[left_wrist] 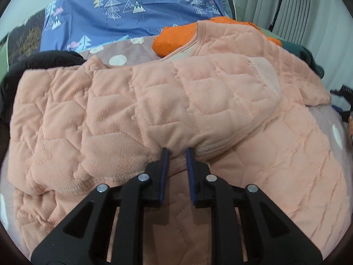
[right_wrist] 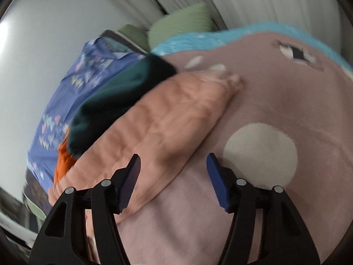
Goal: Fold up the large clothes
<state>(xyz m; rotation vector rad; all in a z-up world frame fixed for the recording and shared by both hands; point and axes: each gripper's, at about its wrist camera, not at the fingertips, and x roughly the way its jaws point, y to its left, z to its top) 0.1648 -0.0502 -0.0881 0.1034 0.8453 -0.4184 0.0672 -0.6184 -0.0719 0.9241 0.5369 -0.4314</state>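
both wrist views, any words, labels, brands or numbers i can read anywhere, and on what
None: no readable text in either view.
The blue sheet carries only printed trees, mountains and clouds.
The pink blanket shows only pale spots and a drawn eye.
The peach quilted top has stitching, no visible label.

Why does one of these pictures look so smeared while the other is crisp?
Right wrist view: motion blur smears the peach quilted garment and the dark green cloth, with bright glare on the wall at left. Left wrist view: sharp, the garment's stitching clear under soft even light. Both bend at the edges from the fisheye lens.
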